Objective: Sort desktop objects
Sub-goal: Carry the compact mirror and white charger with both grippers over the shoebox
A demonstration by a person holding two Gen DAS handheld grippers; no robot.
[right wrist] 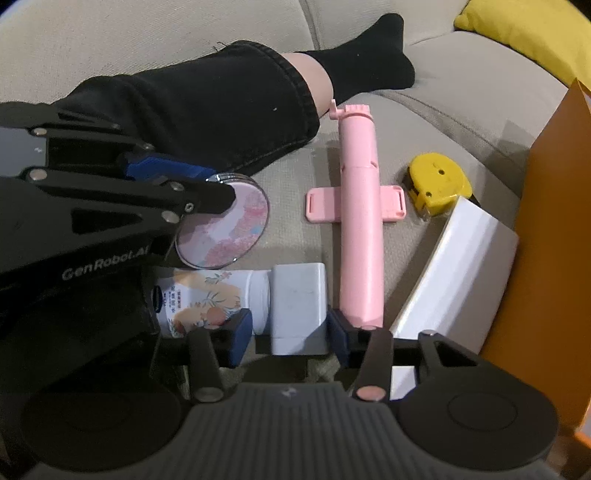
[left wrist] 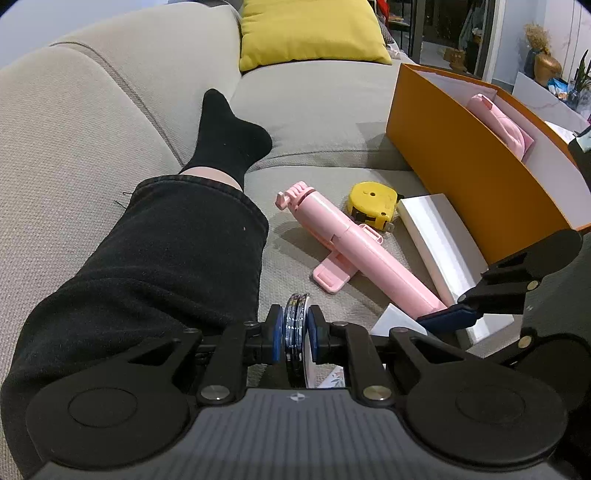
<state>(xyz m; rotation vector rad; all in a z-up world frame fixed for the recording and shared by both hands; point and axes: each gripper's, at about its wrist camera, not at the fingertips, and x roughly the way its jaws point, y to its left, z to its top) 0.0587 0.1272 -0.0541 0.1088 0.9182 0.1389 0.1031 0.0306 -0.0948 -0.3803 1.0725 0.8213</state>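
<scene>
My left gripper (left wrist: 295,338) is shut on a round compact (left wrist: 295,325) held on edge; the right wrist view shows the compact's pink patterned face (right wrist: 221,225). My right gripper (right wrist: 290,334) points down over a flower-printed cream tube (right wrist: 207,299) lying on the sofa. The tube's white cap (right wrist: 297,302) sits between the jaws. The right pad lies close against it and the left pad stands clear, so this gripper is open. A pink selfie stick (right wrist: 360,229), a yellow tape measure (right wrist: 437,184) and a white box (right wrist: 458,266) lie to the right.
An orange box (left wrist: 461,166) stands open at the right with a pink pouch (left wrist: 498,122) inside. A person's leg (left wrist: 166,258) in black trousers and sock lies on the grey sofa (left wrist: 314,110) at the left. A yellow cushion (left wrist: 310,33) rests at the back.
</scene>
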